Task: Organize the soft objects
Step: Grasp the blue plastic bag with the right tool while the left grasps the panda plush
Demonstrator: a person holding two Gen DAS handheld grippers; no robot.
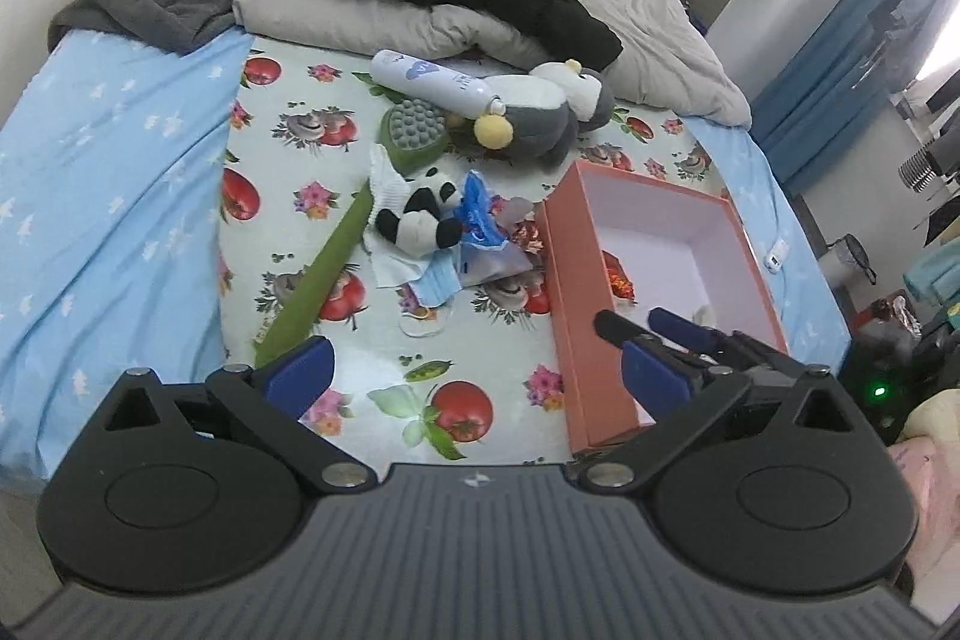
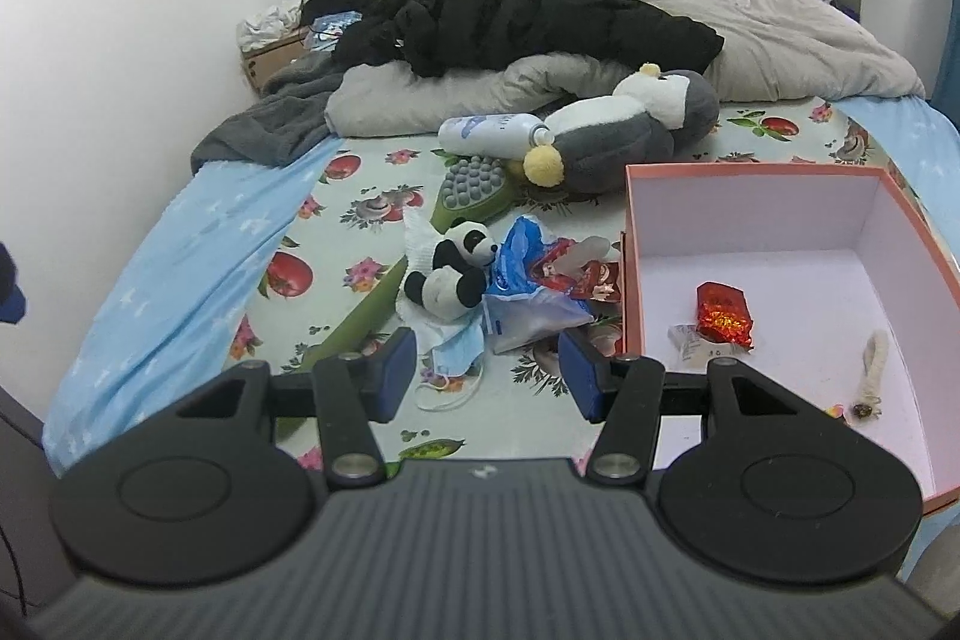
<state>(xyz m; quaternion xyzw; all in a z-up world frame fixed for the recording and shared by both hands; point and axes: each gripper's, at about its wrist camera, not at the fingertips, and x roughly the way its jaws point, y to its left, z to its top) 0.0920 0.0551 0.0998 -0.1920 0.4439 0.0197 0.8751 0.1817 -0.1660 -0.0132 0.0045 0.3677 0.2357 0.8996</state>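
Fruit-print bed sheet (image 2: 360, 196) carries a small panda plush (image 2: 453, 271): light, squashy, best pinched across its belly. Both claws, left claw (image 1: 477, 370) and right claw (image 2: 489, 370), gape empty.

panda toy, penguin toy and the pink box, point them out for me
panda toy (image 2: 456, 268), right wrist view, on its belly
penguin toy (image 2: 618, 142), right wrist view, on its grey body
pink box (image 2: 750, 208), right wrist view, on its inner back wall
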